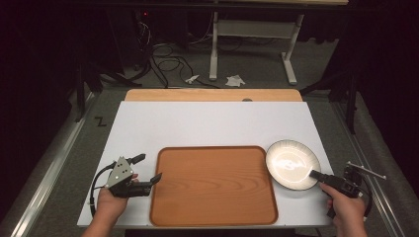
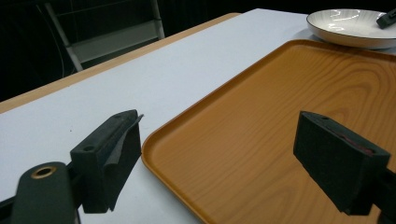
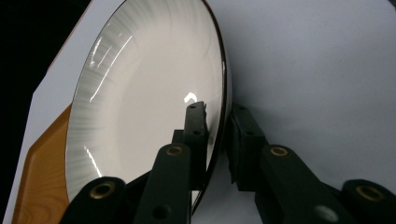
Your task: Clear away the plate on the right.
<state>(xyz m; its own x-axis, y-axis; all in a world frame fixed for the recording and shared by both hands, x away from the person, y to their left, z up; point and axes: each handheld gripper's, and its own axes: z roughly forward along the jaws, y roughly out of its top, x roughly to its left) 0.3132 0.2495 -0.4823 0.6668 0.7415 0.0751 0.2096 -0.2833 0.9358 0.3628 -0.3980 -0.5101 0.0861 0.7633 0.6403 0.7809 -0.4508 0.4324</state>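
Your right hand-held gripper point(image 3: 215, 135) has its jaws pinched on the near rim of the plate point(image 1: 292, 164), one jaw inside the bowl of it and one beneath the edge, so the step in hand looks like the grasp just before a lift. The plate sits on the white desk point(image 1: 207, 123) just to the right of the tray point(image 1: 212, 185), its left edge close against the tray's right rim. The likely next move is to raise the plate clear of that rim and carry it left over the tray, which lies bare; keep the plate level, since you hold it by one edge only and it will want to tip away from the jaws. Your left hand-held gripper point(image 1: 146, 170) waits at the tray's left edge with its jaws wide apart, one over the desk and one over the wood, gripping nothing. The plate is round and shallow, glossy white inside with fine radiating lines near the rim and a thin dark edge; the glaze throws bright glare, so expect it to be slick.
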